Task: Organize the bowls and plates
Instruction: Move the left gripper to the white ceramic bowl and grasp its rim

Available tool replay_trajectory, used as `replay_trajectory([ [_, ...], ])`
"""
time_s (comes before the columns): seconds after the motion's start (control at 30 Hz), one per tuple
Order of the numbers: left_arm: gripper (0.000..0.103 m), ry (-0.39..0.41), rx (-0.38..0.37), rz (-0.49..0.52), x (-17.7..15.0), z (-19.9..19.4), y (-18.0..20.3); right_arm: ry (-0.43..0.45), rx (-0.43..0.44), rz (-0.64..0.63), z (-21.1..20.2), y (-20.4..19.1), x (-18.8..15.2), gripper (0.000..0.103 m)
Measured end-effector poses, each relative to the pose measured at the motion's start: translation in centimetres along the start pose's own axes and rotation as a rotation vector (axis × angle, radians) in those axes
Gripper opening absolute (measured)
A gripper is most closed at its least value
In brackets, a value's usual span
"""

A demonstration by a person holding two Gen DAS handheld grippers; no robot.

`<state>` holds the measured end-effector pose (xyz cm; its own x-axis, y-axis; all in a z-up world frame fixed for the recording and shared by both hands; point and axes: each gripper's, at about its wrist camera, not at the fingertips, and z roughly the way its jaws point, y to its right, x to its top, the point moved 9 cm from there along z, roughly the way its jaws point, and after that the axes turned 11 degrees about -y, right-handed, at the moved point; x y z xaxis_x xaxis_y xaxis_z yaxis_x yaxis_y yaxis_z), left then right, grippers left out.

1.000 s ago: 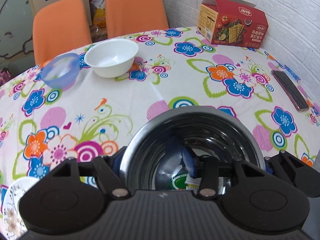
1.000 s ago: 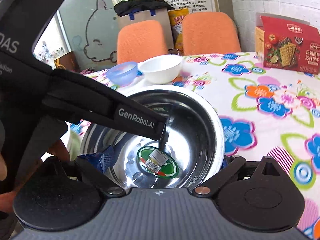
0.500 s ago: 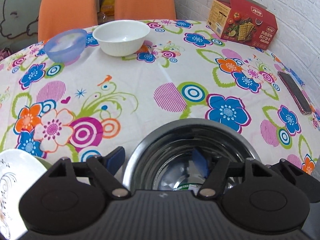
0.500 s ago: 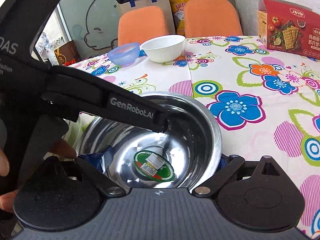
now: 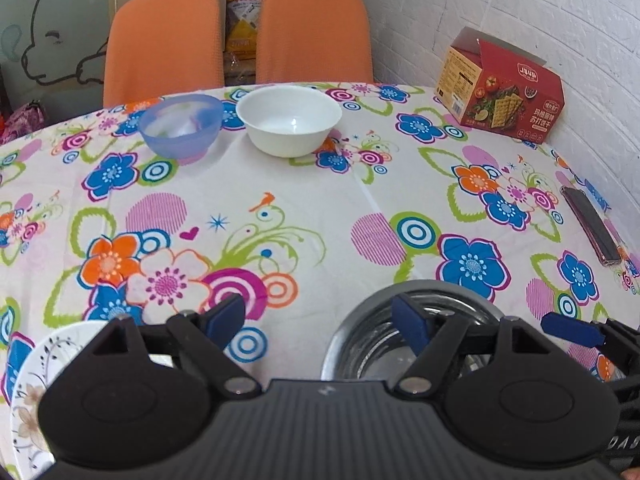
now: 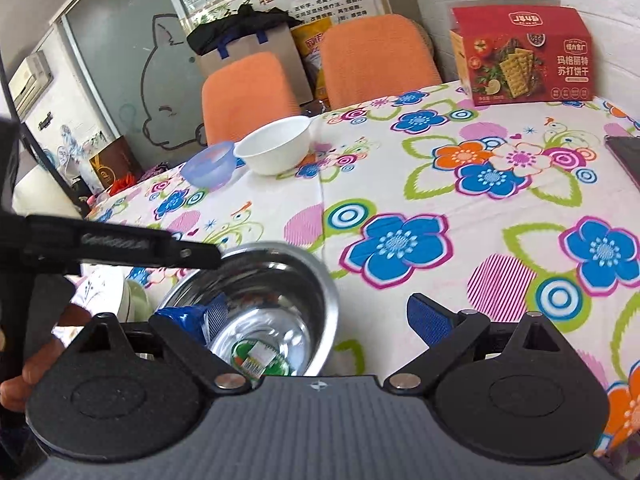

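A steel bowl [image 5: 372,344] [image 6: 280,280] with a green sticker inside rests on the flowered tablecloth near the table's front edge. My left gripper [image 5: 316,316] is open. Its right fingertip hangs over the bowl, and its left fingertip is out over the cloth. My right gripper [image 6: 308,318] is open too, with its left pad down inside the bowl and its right pad clear of the rim. A blue plastic bowl [image 5: 182,124] [image 6: 208,168] and a white bowl [image 5: 290,120] [image 6: 276,144] stand side by side at the far edge. A patterned white plate [image 5: 28,380] [image 6: 104,292] lies at the near left.
A red cracker box [image 5: 500,92] [image 6: 524,56] stands at the back right by the brick wall. A dark phone [image 5: 592,224] lies near the right edge. Two orange chairs [image 5: 164,40] stand behind the table. A person's hand [image 6: 44,360] holds the left gripper.
The steel bowl came back toward the front edge and now rests on the cloth. My left gripper opened wider off its wall and slid left. The right gripper moved right of the bowl.
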<state>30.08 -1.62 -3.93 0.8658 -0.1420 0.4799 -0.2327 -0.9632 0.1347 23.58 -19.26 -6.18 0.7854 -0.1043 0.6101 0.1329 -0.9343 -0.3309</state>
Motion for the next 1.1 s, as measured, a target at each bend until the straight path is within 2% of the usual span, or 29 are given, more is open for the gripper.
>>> replay_trajectory([
  [0.1,0.075,0.025,0.029,-0.016,2.1,-0.8,-2.4,0.009,-0.011,-0.033,0.2,0.2,2.2,0.084],
  [0.3,0.075,0.055,0.107,-0.005,9.4,-0.6,-6.1,0.003,-0.028,-0.139,3.4,0.1,9.0,0.084],
  [0.47,0.075,0.050,0.124,0.063,16.2,2.7,-6.6,-0.047,-0.023,-0.248,8.6,-0.4,13.2,0.084],
  [0.6,0.076,0.004,0.110,0.107,20.7,6.9,-6.1,-0.119,-0.002,-0.312,13.6,-0.9,14.9,0.084],
  [0.83,0.076,-0.080,0.176,0.173,22.5,13.4,-6.1,-0.168,-0.010,-0.407,18.8,-2.2,16.1,0.084],
  [1.1,0.073,-0.103,0.133,0.176,22.6,15.8,-5.5,-0.125,-0.006,-0.487,21.5,-3.8,16.7,0.084],
])
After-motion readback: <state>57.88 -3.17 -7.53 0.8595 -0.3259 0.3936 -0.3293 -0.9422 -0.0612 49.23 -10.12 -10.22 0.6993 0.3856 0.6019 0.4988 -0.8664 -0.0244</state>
